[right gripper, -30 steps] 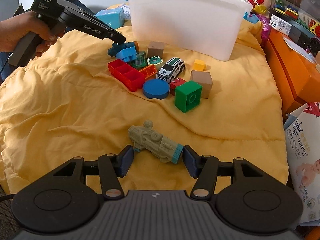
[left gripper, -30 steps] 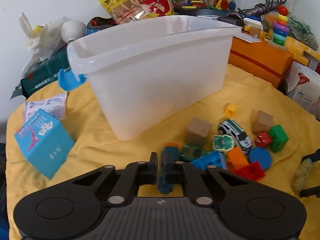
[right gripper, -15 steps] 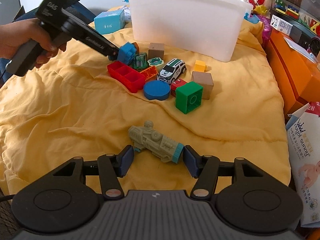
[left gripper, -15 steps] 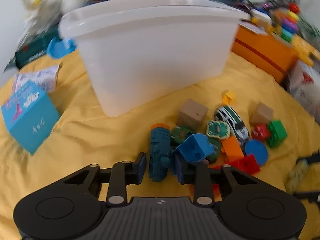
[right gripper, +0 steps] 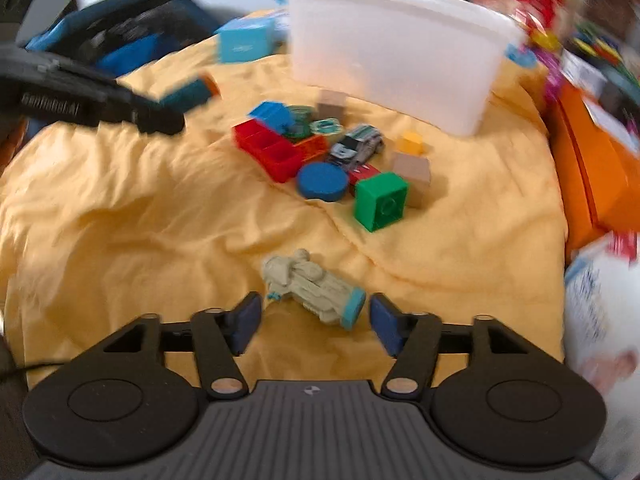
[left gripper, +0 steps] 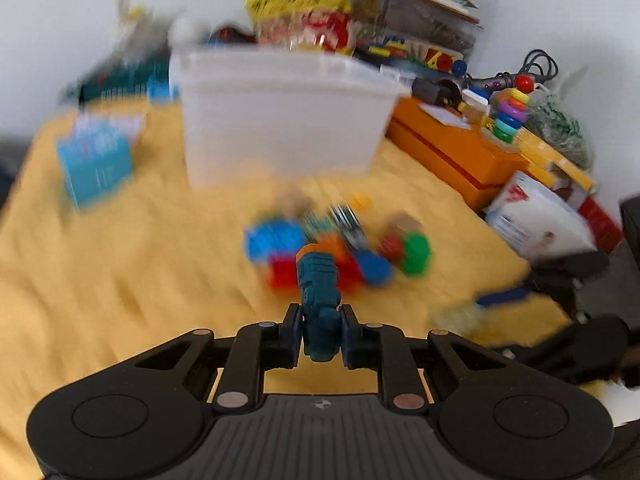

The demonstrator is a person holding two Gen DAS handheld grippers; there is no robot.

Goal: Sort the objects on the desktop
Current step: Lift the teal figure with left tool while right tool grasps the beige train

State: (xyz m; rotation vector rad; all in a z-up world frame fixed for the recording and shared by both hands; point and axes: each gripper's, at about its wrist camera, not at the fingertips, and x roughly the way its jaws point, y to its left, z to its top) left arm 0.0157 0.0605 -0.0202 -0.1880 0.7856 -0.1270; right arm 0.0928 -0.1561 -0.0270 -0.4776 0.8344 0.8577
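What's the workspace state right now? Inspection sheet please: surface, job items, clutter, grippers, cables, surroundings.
Surface: rumpled yellow cloth.
Job's things: white bin at the back; toy pile in front of it with red tray, blue disc, green block, toy car; grey-green toy train lies apart, nearer.
Clutter: blue box, orange box, ring stacker, snack bag.
Grippers: left gripper shut on teal toy, lifted off the cloth; right gripper open, fingers either side of the train.
Cables: black cord at back right.
Surroundings: pale wall; both views blurred.
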